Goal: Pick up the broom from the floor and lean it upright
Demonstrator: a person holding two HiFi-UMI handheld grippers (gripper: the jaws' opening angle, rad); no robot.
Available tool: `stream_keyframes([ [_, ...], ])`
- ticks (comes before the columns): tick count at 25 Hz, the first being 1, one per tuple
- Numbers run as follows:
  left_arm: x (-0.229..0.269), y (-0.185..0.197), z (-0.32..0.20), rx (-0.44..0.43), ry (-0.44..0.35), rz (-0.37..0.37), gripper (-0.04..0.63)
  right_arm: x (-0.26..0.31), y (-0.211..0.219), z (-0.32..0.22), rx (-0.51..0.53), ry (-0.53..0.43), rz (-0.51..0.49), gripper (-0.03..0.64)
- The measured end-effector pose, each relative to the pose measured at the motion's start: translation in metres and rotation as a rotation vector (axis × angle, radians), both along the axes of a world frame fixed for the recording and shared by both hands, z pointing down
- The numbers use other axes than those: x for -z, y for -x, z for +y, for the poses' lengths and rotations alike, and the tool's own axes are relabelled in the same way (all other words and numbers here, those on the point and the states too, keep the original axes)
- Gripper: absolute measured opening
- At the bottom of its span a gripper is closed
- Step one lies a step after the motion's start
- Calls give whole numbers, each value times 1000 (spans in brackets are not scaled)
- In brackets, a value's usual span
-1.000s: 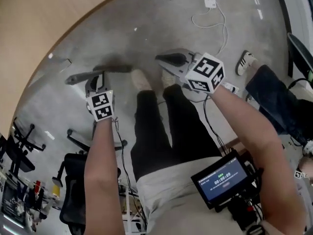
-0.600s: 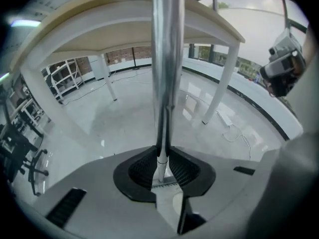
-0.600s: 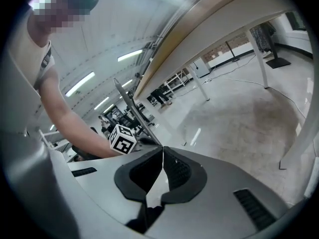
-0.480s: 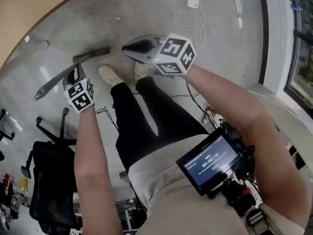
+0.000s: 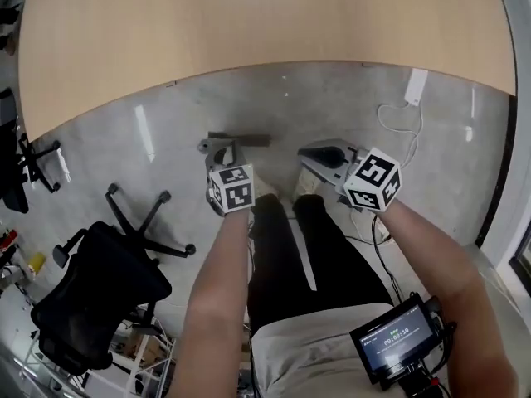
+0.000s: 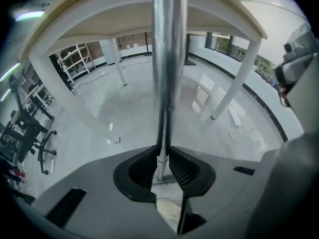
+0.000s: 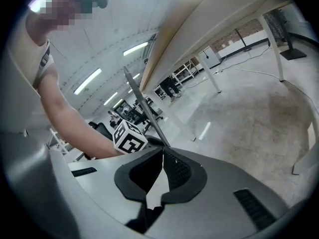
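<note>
The broom's metal handle [image 6: 168, 59] runs straight up through the left gripper view. My left gripper [image 6: 163, 159] is shut on it low down. In the head view that gripper [image 5: 224, 157] sits just above the person's shoes, with the dark broom head [image 5: 239, 139] on the floor beyond it. The handle is foreshortened there and mostly hidden by the gripper. My right gripper [image 5: 319, 157] hovers to the right, apart from the broom, its jaws closed tip to tip on nothing [image 7: 163, 152]. In the right gripper view the handle [image 7: 142, 106] slants up behind the left gripper's marker cube [image 7: 130, 137].
A wide wooden table [image 5: 249, 23] fills the far side, its white legs [image 6: 239, 78] standing on grey floor. A black office chair [image 5: 99, 280] is at the left. A white power strip [image 5: 415, 85] with a cable lies at the right. A small screen [image 5: 397, 338] hangs at the person's waist.
The head view has swung so the table now lies ahead. The left gripper has brought the broom from a low slant to nearly upright. Both grippers sit closer together near the shoes.
</note>
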State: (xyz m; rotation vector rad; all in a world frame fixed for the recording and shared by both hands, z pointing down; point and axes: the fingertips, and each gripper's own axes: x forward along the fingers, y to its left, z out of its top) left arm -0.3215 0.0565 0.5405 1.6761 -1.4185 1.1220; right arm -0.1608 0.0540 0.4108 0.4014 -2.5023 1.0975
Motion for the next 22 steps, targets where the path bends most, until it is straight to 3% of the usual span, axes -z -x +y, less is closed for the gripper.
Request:
stream_keyframes([
  [14,-11,41,-59,326,-63,23,77,-12,-48,8,-79,28,79,18],
  [22,-14,46,-74,279,-77,-42,78,-9,-49,-3,-106,11,70,18],
])
